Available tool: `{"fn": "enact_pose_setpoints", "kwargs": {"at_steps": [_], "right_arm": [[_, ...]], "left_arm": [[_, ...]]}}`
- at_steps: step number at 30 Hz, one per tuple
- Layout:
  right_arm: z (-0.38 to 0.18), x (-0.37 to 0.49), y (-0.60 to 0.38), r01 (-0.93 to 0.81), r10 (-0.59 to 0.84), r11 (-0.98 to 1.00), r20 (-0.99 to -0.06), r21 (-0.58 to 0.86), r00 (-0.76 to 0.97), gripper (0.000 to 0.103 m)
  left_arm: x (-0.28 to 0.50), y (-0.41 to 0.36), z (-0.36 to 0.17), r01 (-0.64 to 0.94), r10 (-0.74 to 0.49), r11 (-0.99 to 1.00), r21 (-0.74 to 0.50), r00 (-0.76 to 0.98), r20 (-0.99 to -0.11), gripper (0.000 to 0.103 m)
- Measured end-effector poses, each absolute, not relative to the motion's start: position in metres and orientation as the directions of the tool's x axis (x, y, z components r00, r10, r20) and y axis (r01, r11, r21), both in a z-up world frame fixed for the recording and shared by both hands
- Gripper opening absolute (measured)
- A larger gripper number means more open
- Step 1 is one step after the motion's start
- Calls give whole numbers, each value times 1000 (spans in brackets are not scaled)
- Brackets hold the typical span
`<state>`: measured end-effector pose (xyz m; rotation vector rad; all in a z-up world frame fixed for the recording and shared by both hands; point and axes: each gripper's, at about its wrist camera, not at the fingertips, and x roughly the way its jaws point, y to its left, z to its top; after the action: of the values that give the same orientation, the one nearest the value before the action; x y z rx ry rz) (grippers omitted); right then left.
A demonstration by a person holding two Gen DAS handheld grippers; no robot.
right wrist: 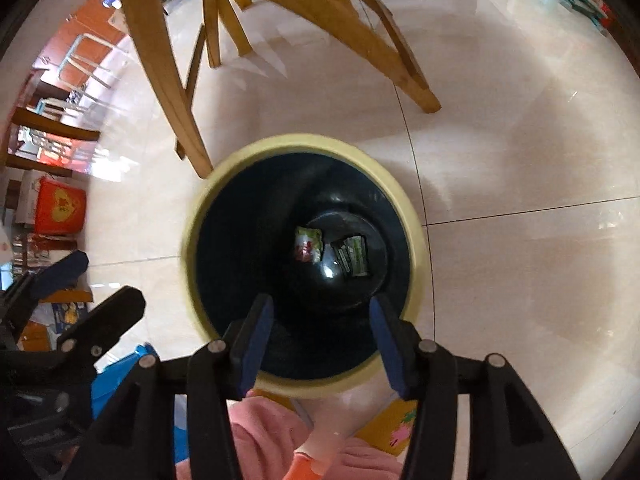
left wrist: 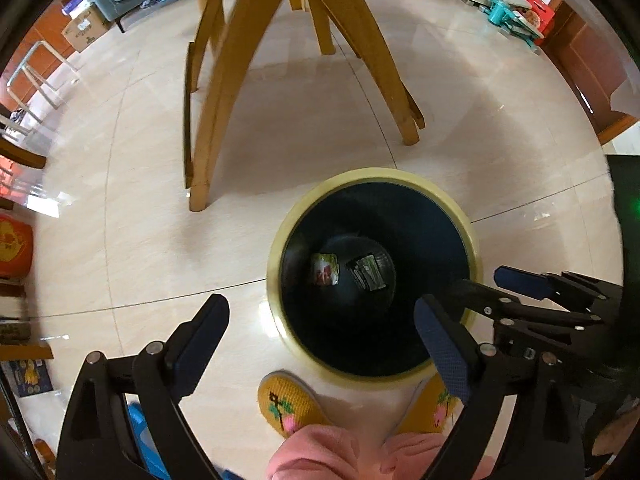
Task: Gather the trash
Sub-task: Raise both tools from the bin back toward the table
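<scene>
i can't read a single word or number here. the two wrappers [right wrist: 308, 245] [right wrist: 353, 256] at the bottom of the bin [right wrist: 416, 232] carry print, but it's too small and blurred for me. the red box [right wrist: 60, 206] by the left wall shows a yellow emblem, no legible characters. the cardboard box [left wrist: 85, 29] has dark marks i can't make out.
</scene>
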<state>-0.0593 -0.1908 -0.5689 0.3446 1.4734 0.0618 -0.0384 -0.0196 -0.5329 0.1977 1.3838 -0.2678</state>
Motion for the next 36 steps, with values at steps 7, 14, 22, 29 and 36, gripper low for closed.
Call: {"fn": "enact_pose_setpoints", "kwargs": {"at_steps": [7,14,22,29,36], "right_arm": [[-509,-71,-196,171,223,952,-959,253,177,51],[-432,-84,-199,134,216,957,-943,256,253,51],[-309,-97,-197,55,223,966,-924,252,312,51],[-199,-102,-203,-38,203,978,-880,207,429,51],[-107,-92,-210,-85,199,979,-791,185,579,51]], "left_arm": [[-47,-17,-482,261,-92,964,-38,198,-976,93],[-58,-12,-410,222,-108,974,-55,236,-966,93],[-77,-13,-294,206,-106,978,-41,314,-943,93],[-89,-13,-188,171,-92,985,-16,447,-890,93],[-87,-15,-104,172,-85,985,12,548,-832,93]]}}
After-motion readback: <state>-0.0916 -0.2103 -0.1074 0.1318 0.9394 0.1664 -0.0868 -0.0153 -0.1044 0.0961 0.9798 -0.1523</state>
